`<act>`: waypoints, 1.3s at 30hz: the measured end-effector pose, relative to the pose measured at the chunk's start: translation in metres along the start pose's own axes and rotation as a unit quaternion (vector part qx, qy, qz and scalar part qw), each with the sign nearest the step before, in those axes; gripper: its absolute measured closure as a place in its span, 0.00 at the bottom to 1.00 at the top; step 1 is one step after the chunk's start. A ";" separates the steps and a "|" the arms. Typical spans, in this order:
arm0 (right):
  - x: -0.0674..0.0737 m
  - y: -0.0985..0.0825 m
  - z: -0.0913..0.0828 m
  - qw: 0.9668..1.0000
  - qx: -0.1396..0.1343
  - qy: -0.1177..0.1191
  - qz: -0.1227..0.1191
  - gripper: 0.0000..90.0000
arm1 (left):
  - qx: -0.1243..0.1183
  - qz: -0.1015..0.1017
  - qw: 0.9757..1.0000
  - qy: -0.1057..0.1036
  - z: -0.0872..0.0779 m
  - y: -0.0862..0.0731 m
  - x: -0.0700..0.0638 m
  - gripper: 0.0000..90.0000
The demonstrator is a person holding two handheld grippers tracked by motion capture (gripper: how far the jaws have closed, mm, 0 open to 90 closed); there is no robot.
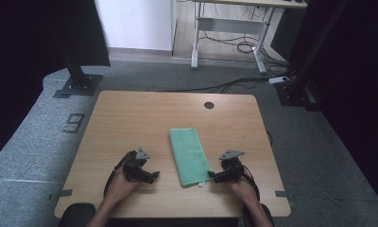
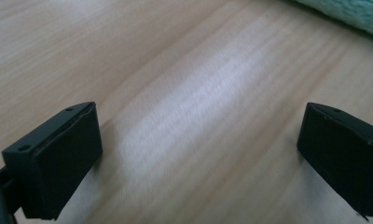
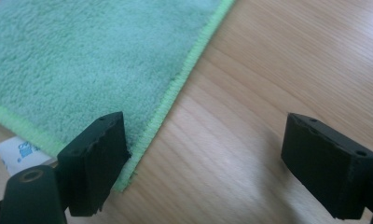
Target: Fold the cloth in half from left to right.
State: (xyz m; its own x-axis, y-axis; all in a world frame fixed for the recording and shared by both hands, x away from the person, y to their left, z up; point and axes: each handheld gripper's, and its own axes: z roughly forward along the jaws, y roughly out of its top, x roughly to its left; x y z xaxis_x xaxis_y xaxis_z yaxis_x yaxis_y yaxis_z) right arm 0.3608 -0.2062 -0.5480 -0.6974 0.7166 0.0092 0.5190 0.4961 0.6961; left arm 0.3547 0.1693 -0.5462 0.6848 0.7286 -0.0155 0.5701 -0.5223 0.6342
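A folded green cloth (image 1: 189,155) lies lengthwise on the wooden table (image 1: 130,123), near its front middle. A white label (image 1: 202,185) sticks out at the cloth's near right corner. My left gripper (image 1: 155,177) rests low on the table to the left of the cloth, jaws wide apart over bare wood (image 2: 198,135), with the cloth's edge (image 2: 352,14) at the top right of its view. My right gripper (image 1: 211,177) sits at the cloth's near right corner, open. One of its pads (image 3: 98,163) hovers over the cloth's stitched edge (image 3: 180,79), the other over bare wood.
A round cable hole (image 1: 209,105) is near the table's far edge. Black frame posts (image 1: 78,71) stand on grey carpet at the back left and right. A white desk frame (image 1: 225,33) with loose cables stands farther back.
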 end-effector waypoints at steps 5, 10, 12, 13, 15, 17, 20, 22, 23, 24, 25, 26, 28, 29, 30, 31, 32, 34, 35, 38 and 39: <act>0.013 0.003 0.003 1.000 0.000 0.010 -0.016 0.15 | -0.003 -0.002 1.000 0.006 -0.007 -0.010 0.003 0.00; 0.022 0.006 0.006 1.000 -0.001 0.019 -0.024 0.15 | -0.007 0.002 1.000 0.003 -0.011 -0.016 0.009 0.00; 0.026 0.007 0.008 0.999 -0.002 0.021 -0.027 0.15 | -0.009 0.003 1.000 0.003 -0.013 -0.018 0.010 0.00; 0.028 0.008 0.008 0.999 -0.002 0.022 -0.027 0.15 | -0.011 0.003 1.000 0.002 -0.014 -0.019 0.010 0.00; 0.031 0.009 0.010 0.999 -0.003 0.023 -0.029 0.15 | -0.012 0.003 1.000 0.002 -0.015 -0.021 0.011 0.00; 0.035 0.011 0.012 0.999 -0.003 0.025 -0.030 0.15 | -0.013 0.004 1.000 0.002 -0.015 -0.022 0.012 0.00; 0.040 0.013 0.015 0.999 -0.003 0.026 -0.033 0.14 | -0.014 0.004 1.000 0.002 -0.015 -0.022 0.012 0.00; 0.042 0.015 0.016 0.999 -0.003 0.031 -0.034 0.14 | -0.015 0.004 1.000 0.002 -0.015 -0.022 0.012 0.00; 0.044 0.016 0.017 0.999 -0.004 0.031 -0.036 0.14 | -0.015 0.004 1.000 0.003 -0.015 -0.022 0.012 0.00; 0.045 0.017 0.018 0.999 -0.004 0.031 -0.039 0.14 | -0.015 0.003 1.000 0.003 -0.015 -0.022 0.011 0.00; 0.046 0.018 0.019 0.999 -0.003 0.032 -0.039 0.14 | -0.016 0.002 1.000 0.004 -0.015 -0.022 0.011 0.00; 0.047 0.018 0.019 0.999 -0.004 0.032 -0.039 0.14 | -0.016 0.002 1.000 0.004 -0.015 -0.022 0.011 0.00; 0.049 0.019 0.020 0.999 -0.004 0.033 -0.039 0.14 | -0.016 0.001 1.000 0.005 -0.015 -0.022 0.011 0.00; 0.050 0.020 0.021 0.999 -0.004 0.034 -0.040 0.14 | -0.016 0.001 1.000 0.005 -0.015 -0.022 0.011 0.00; 0.050 0.020 0.021 0.999 -0.003 0.035 -0.040 0.14 | -0.016 0.000 1.000 0.005 -0.015 -0.022 0.011 0.00; 0.049 0.020 0.021 0.999 -0.003 0.035 -0.040 0.14 | -0.016 0.000 1.000 0.005 -0.015 -0.022 0.011 0.00; 0.049 0.020 0.021 0.999 -0.003 0.036 -0.039 0.14 | -0.016 0.000 1.000 0.006 -0.015 -0.022 0.010 0.00; 0.049 0.019 0.021 0.999 -0.002 0.037 -0.034 0.14 | -0.016 0.000 1.000 0.006 -0.014 -0.022 0.010 0.00; 0.048 0.019 0.021 0.999 -0.002 0.039 -0.035 0.14 | -0.016 0.000 1.000 0.006 -0.014 -0.022 0.010 0.00; 0.048 0.020 0.021 0.999 -0.002 0.040 -0.035 0.15 | -0.016 0.001 1.000 0.005 -0.014 -0.022 0.011 0.00; 0.048 0.020 0.021 0.999 -0.001 0.041 -0.035 0.15 | -0.016 0.001 1.000 0.005 -0.014 -0.022 0.011 0.00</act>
State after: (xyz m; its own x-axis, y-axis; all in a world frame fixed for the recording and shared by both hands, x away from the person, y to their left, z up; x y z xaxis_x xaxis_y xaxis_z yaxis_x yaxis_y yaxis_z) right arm 0.3481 -0.1519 -0.5491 -0.7702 0.6376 0.0185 0.4658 0.5424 0.6991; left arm 0.3430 0.1947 -0.5492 0.6806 0.7326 -0.0064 0.5541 -0.5090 0.6588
